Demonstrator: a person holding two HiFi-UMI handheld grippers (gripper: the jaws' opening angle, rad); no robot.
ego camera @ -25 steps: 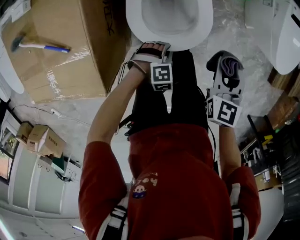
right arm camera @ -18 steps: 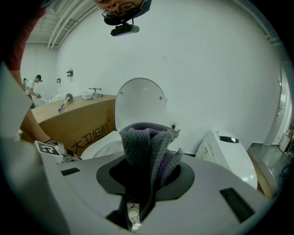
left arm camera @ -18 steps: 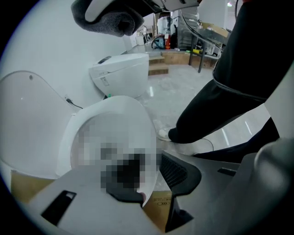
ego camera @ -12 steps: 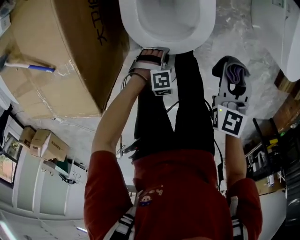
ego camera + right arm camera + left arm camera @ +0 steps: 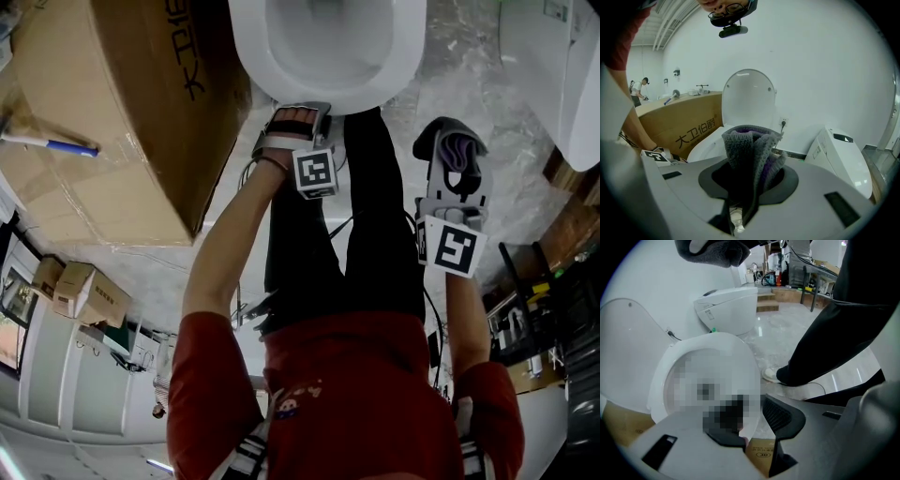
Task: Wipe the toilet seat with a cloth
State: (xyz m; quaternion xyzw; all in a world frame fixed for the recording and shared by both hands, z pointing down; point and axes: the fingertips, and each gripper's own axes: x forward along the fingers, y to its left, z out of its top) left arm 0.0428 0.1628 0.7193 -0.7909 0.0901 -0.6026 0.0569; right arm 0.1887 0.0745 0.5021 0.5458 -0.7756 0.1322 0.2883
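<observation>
Little moved: left gripper (image 5: 300,112) still at the toilet seat's (image 5: 409,47) front edge, jaws apart, straddling the rim. Right gripper (image 5: 454,141) off beside the bowl, jaws clamped on the folded cloth (image 5: 750,150). Next: lay cloth flat on seat, press evenly, follow the curve.

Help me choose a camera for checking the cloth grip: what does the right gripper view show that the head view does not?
Only the right gripper view shows the raised white toilet lid, the wall socket, and the right gripper with its jaws closed on the grey and purple knitted cloth. Only the head view shows the person's black trousers and the small cardboard boxes at lower left. Both show that cloth, the white toilet bowl and the large brown cardboard box.
</observation>
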